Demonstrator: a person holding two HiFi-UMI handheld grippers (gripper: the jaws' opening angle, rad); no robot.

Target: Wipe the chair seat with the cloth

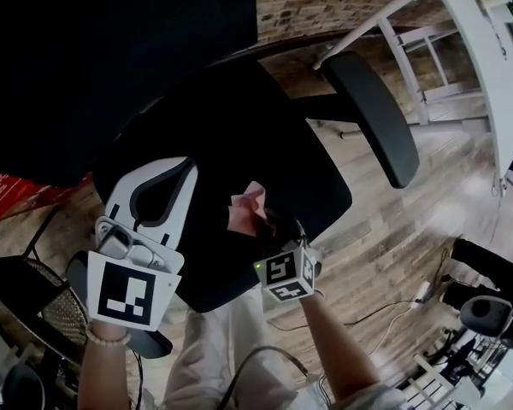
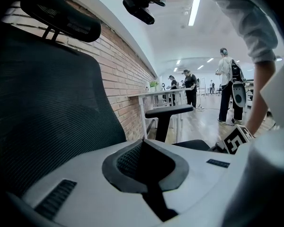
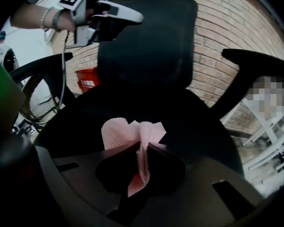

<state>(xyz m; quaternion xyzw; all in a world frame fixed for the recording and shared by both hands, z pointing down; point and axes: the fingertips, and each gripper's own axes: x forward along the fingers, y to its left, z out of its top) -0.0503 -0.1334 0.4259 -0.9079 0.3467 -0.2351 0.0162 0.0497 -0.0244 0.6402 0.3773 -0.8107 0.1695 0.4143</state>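
Tightly pinched, the cloth [image 3: 117, 132] sits between the right gripper's [image 3: 141, 144] fingers [image 3: 164, 156].

cloth [image 1: 248, 202] partly hidden, backrest [image 2: 42, 108] edge-cropped

- 1 chair [image 1: 239, 135] w/ 2 armrests [image 1: 372, 114]
- 1 pink cloth [image 1: 248, 202]
- 2 grippers: left gripper [image 2: 143, 144], right gripper [image 3: 143, 148]
- 1 white desk [image 1: 487, 58]
- 1 red box [image 3: 87, 82]
- min. 3 people [image 2: 226, 86] in bkgd

No legible text, label, brand or number in any view
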